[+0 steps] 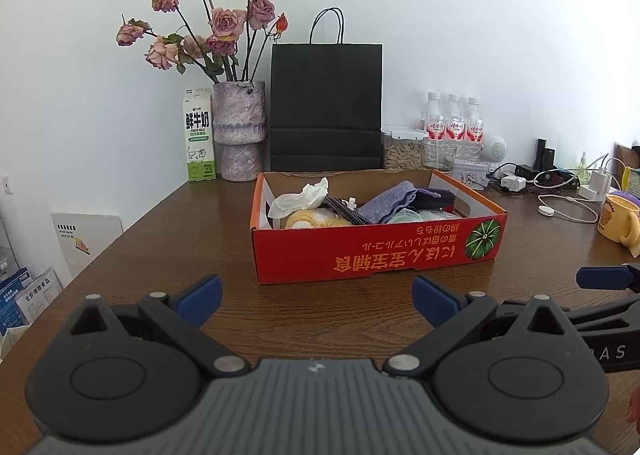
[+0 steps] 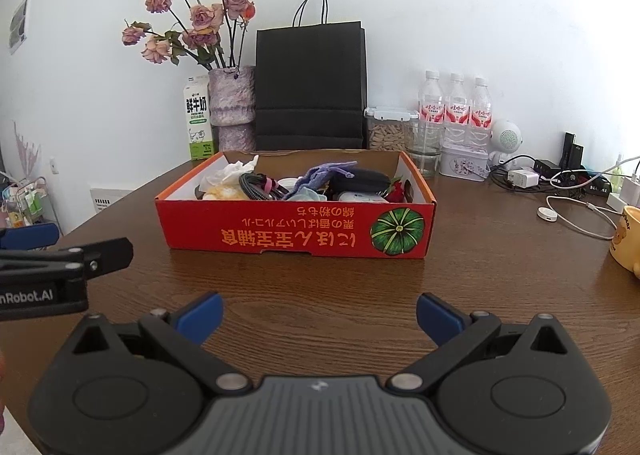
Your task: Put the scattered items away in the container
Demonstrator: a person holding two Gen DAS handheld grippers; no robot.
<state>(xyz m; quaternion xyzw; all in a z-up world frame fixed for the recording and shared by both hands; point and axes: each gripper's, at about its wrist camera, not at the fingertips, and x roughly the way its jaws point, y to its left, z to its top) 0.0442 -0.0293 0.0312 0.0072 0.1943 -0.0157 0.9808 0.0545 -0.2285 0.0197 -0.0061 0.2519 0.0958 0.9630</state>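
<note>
A shallow red cardboard box [image 1: 376,251] [image 2: 296,233] with orange lettering and a green pumpkin picture sits mid-table. Inside lie a crumpled white tissue [image 1: 300,197] [image 2: 230,173], a purple cloth [image 1: 390,199] [image 2: 324,175], a coiled black cable [image 2: 260,185], a black pouch [image 2: 364,179] and other small items. My left gripper [image 1: 318,297] hovers open just in front of the box, nothing between its blue pads. My right gripper [image 2: 320,315] is also open and empty, a little nearer the table's front edge. Each gripper shows at the edge of the other's view.
Along the wall stand a milk carton [image 1: 199,135], a vase of dried roses [image 1: 239,131], a black paper bag [image 1: 326,107], three water bottles [image 1: 454,119] and jars. Chargers and cables [image 2: 568,191] clutter the right side, beside a yellow mug [image 1: 620,223].
</note>
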